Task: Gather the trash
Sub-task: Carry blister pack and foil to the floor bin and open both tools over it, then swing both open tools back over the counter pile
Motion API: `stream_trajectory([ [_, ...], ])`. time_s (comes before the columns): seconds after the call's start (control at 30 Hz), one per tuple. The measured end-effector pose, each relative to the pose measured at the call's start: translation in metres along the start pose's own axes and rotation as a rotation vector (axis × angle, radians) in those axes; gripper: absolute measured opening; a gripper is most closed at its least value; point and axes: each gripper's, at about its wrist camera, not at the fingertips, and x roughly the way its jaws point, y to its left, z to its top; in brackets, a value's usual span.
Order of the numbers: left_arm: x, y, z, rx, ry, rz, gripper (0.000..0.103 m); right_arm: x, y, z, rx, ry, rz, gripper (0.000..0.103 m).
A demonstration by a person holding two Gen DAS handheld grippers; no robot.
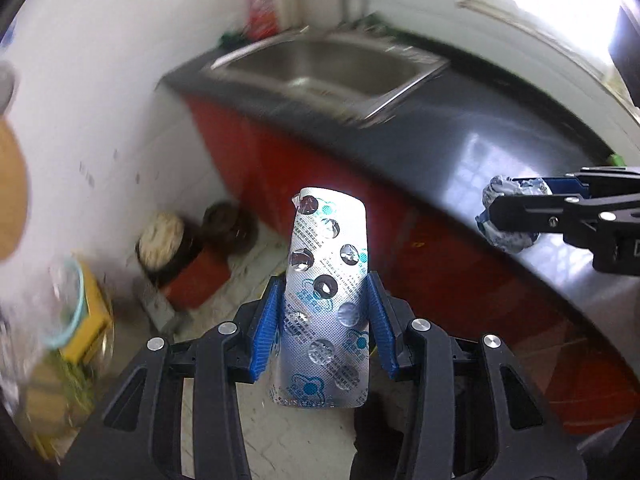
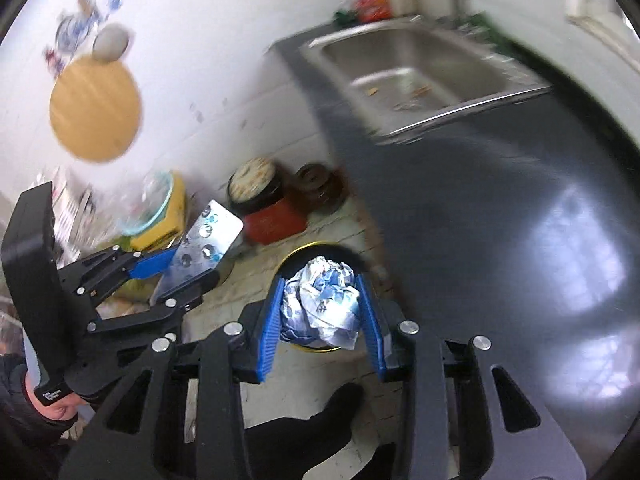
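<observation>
1. Left gripper [image 1: 324, 312] is clamped on a silver foil blister pack with teal print and popped pill pockets [image 1: 326, 300]. The blue ribbed pads [image 1: 266, 332] press on both long edges of the lower half, and the top half sticks out upright past the fingertips.
2. Right gripper [image 2: 322, 308] is squeezed on a crumpled ball of white-and-blue wrapper [image 2: 322, 304], wedged between its blue pads with some of it poking out over the tips.
3. Using the long dark grey countertop [image 2: 500, 240] as the landmark: in the right wrist view the wrapper ball hangs just off its near edge, over the floor, right above a round dark bin with a yellow rim [image 2: 308, 250] that stands on the floor beside the counter.
4. The blister pack is further out from the counter than the ball, also over the floor. In the right wrist view it's off to the left of the bin.
5. Set into the far end of the counter is a stainless steel sink [image 2: 420, 76] with a few scraps in the basin.
6. On the floor at the foot of the counter's far end, by the white wall: a red pot with a dark rim [image 2: 272, 208] and a dark brown jar [image 2: 320, 188] next to it.
7. Background is pretty motion-blurred, so the small stuff is hard to make out.
</observation>
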Motion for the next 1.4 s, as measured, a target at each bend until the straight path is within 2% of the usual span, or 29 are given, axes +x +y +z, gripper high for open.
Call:
stream_trajectory([
  [0.07,0.016,0.015,-0.007,-0.031,0.025,-0.006,0.042,0.021,0.010,0.004,0.003,0.035,0.005,0.037],
  [0.27,0.067,0.034,-0.018,-0.042,0.084,-0.045,0.042,0.082,0.016,0.021,0.030,0.120,-0.013,0.037],
  [0.57,0.101,0.043,-0.024,-0.038,0.116,-0.078,0.043,0.126,0.008,0.038,0.044,0.174,-0.038,0.037],
  [0.73,0.107,0.044,-0.020,-0.038,0.110,-0.096,0.045,0.129,0.007,0.043,0.050,0.172,-0.041,0.039],
  [0.77,0.108,0.043,-0.019,-0.033,0.109,-0.101,0.047,0.128,0.007,0.043,0.052,0.173,-0.040,0.041],
  [0.83,0.111,0.043,-0.018,-0.024,0.114,-0.092,0.054,0.129,0.007,0.045,0.050,0.173,-0.043,0.054],
  [0.9,0.113,0.043,-0.019,-0.030,0.125,-0.102,0.061,0.127,0.007,0.046,0.049,0.169,-0.044,0.056],
  [1.03,0.114,0.044,-0.022,-0.039,0.131,-0.098,0.065,0.126,0.006,0.046,0.052,0.174,-0.032,0.058],
  [1.23,0.106,0.044,-0.022,-0.047,0.118,-0.092,0.065,0.119,0.009,0.045,0.047,0.166,-0.020,0.061],
  [1.4,0.093,0.039,-0.019,-0.043,0.104,-0.087,0.066,0.094,0.004,0.045,0.057,0.123,-0.025,0.062],
])
